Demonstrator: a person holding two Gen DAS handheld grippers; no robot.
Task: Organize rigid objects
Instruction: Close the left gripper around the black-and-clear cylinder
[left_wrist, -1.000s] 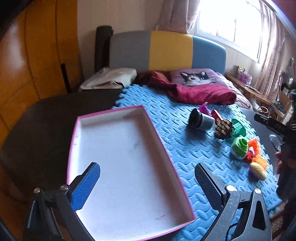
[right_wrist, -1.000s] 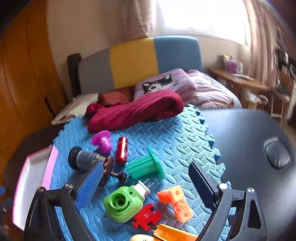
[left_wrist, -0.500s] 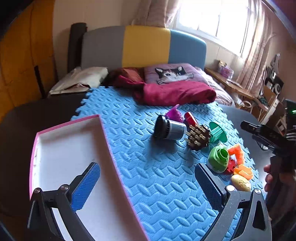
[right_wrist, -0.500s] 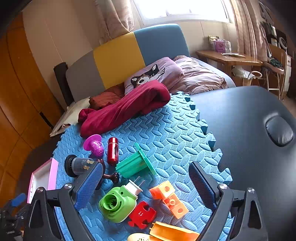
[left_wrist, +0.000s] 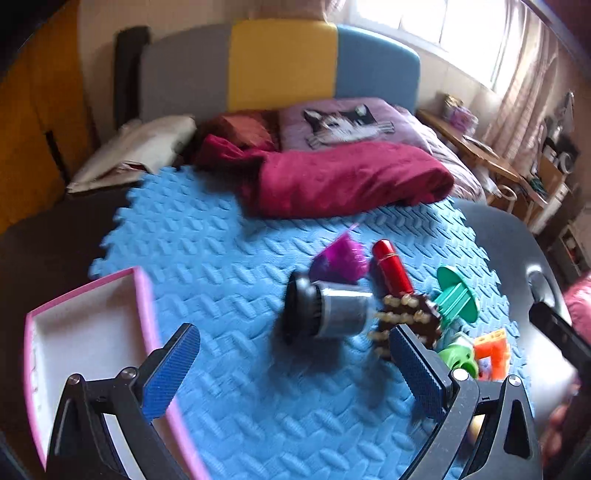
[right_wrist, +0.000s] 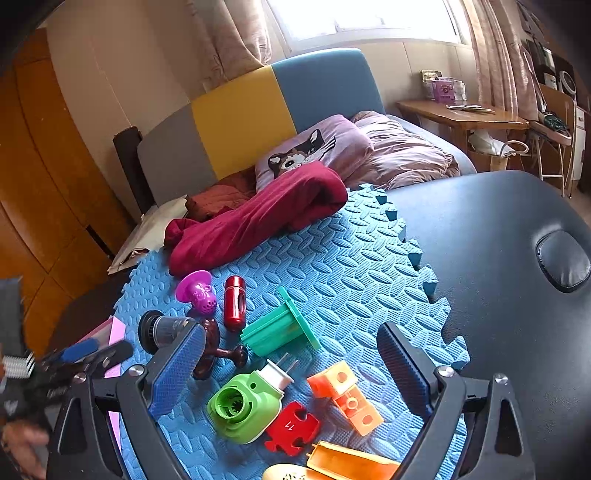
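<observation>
I held both grippers, left (left_wrist: 291, 363) and right (right_wrist: 291, 363), with jaws apart over the blue foam mat (right_wrist: 332, 266). Toys (right_wrist: 243, 406) sat lower centre, pink tray (left_wrist: 74, 332) lower left, bed (left_wrist: 332, 122) behind.

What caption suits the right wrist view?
Open right claw hovers over toys on blue foam mat, green camera-shaped plug nearest.

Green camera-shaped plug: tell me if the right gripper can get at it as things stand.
Probably yes. The right gripper is open, and the green camera-shaped plug lies just ahead between its fingers with nothing over it; the red puzzle piece touches its side.
</observation>
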